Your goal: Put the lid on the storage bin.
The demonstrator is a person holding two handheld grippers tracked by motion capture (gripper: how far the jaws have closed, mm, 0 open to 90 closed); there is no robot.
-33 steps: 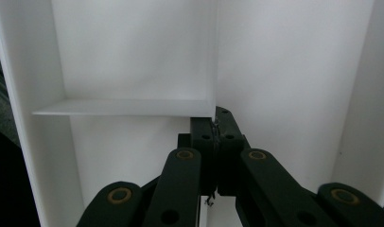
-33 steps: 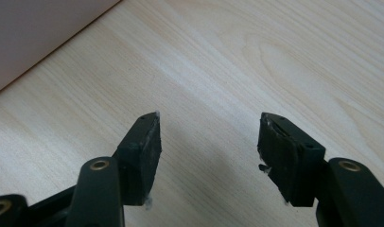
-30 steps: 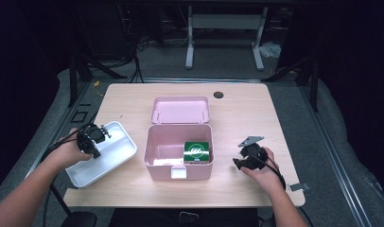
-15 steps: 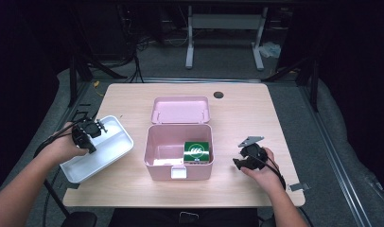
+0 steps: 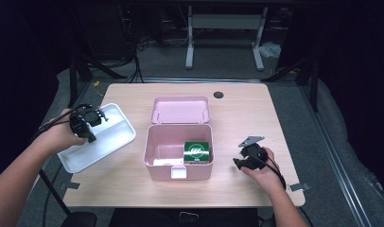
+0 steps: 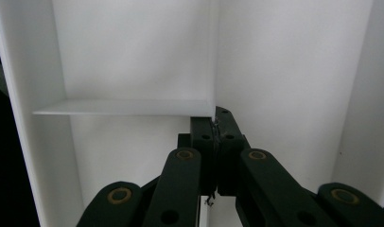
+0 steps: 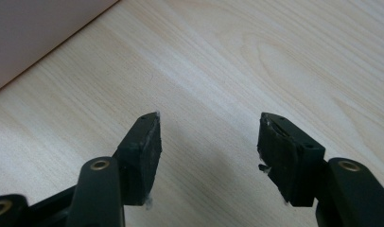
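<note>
Two grippers are at work. Left gripper (image 5: 84, 124), jaws pressed together on a thin divider (image 6: 124, 107) of the white tray (image 5: 115, 142) at the table's (image 5: 256, 113) left edge. Right gripper (image 7: 206, 142) hovers spread over bare wood, right of the open pink box (image 5: 154, 163) holding a green pack (image 5: 196, 150).

Black gripper (image 7: 206, 137) jaws, brass rivets
</note>
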